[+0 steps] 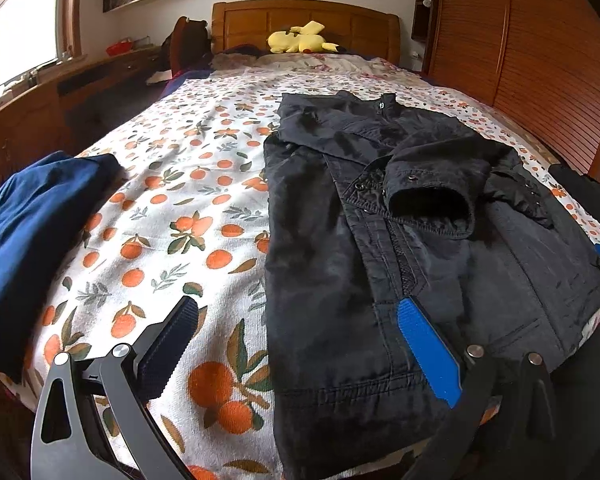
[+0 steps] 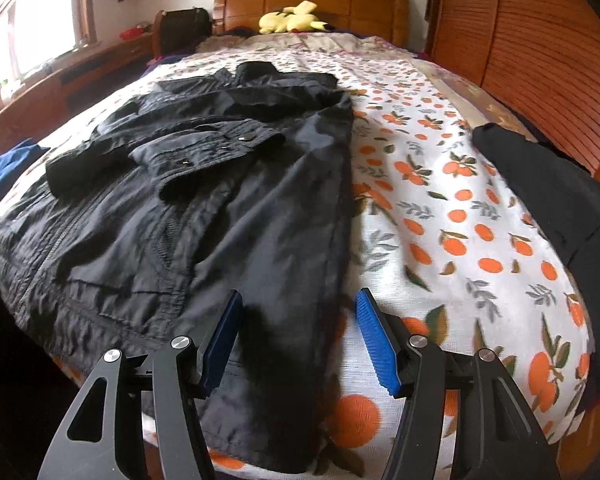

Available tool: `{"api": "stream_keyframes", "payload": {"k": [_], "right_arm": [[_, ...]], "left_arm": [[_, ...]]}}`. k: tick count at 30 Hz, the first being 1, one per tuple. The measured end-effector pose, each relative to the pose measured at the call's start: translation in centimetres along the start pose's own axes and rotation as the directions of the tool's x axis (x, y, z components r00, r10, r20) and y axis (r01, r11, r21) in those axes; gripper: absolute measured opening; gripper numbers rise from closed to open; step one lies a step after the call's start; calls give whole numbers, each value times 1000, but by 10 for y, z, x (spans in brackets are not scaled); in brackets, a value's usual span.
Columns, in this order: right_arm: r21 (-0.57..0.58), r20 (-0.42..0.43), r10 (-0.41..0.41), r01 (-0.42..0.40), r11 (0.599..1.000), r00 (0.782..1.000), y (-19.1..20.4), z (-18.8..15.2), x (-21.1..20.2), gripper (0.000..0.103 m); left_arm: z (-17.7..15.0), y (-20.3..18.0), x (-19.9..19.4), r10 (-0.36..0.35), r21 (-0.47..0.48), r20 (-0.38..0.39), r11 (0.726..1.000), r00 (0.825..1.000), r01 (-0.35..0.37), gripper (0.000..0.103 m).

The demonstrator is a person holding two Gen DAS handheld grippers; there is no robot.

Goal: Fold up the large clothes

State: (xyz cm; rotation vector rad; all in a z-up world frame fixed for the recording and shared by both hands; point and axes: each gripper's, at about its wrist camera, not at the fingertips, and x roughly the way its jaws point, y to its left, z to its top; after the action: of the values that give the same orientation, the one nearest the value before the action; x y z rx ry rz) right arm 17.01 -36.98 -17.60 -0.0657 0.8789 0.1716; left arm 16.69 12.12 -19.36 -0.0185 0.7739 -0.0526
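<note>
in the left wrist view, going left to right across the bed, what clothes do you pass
Folded blue garment → bare stretch of orange-print bedspread → black jacket with its sleeves folded in → another dark garment at the right edge.

Black lightweight woven jacket (image 1: 340,240) (image 2: 204,216): lies flat, front up, lengthwise on orange-print bedspread (image 1: 172,216), stand collar toward wooden headboard, hem at near edge of bed. Front zipper runs down centre. Both sleeves folded inward across chest, snap-buttoned cuffs meeting near middle; one cuff opening gapes toward viewer. Side panels smoothed straight; fabric lightly creased; ribbed hem band bunches slightly over mattress edge.
</note>
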Motion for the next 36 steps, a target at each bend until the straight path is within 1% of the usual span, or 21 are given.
{"api": "stream_keyframes", "payload": {"k": [1,2,5,7,9,10,12,13,15,18,20,23,26,30,35,36], "right_arm": [[-7,0,12,-12,1000,1000,3,0,0,45],[-14,-3,30,-30,999,1000,6,0,0,43],[-26,16,41,-40,999,999,16,2,-4,42],[-18,23,46,-46,999,999,19,3,-5,42],[-12,22,40,-40,999,999,21,4,-4,42],[-8,19,39,-39,999,999,22,4,-3,42],[-5,11,32,-32,999,999,24,4,-2,43],[-7,6,28,-28,1000,1000,25,4,-2,43],[-15,-6,17,-17,1000,1000,27,2,0,46],[-21,-34,5,-6,1000,999,28,-2,7,48],[-13,-38,10,-10,1000,999,26,-3,9,49],[4,-45,20,-20,1000,999,24,-4,12,50],[3,-59,19,-19,1000,998,26,-4,14,52],[6,-68,28,-28,1000,997,25,-3,15,53],[1,-56,42,-42,999,998,24,-4,17,54],[-2,-51,41,-41,999,998,24,-4,17,52]], "left_arm": [[0,1,-1,-1,0,-2,1000,1000,1,100],[-2,2,-2,-4,0,-5,1000,1000,4,100],[-5,4,-5,-11,16,-12,1000,1000,11,100],[-8,4,-8,-12,33,-10,999,1000,13,97],[-11,6,-11,-35,35,-14,999,999,36,82],[-13,8,-12,-46,31,-19,998,999,46,79],[-18,11,-12,-81,18,-34,997,996,81,64],[-21,11,-13,-92,15,-39,996,995,93,62],[-29,10,-14,-124,14,-47,992,991,125,54],[-38,8,-12,-139,19,-62,990,988,141,52],[-42,8,-11,-143,17,-62,989,988,144,52],[-45,9,-10,-150,11,-60,989,987,151,52],[-46,9,-10,-145,26,-63,989,987,146,52],[-47,11,-11,-166,10,-63,986,984,167,51],[-55,5,-10,-145,11,-58,989,988,146,53],[-55,4,-10,-140,11,-57,990,989,141,53]]}}
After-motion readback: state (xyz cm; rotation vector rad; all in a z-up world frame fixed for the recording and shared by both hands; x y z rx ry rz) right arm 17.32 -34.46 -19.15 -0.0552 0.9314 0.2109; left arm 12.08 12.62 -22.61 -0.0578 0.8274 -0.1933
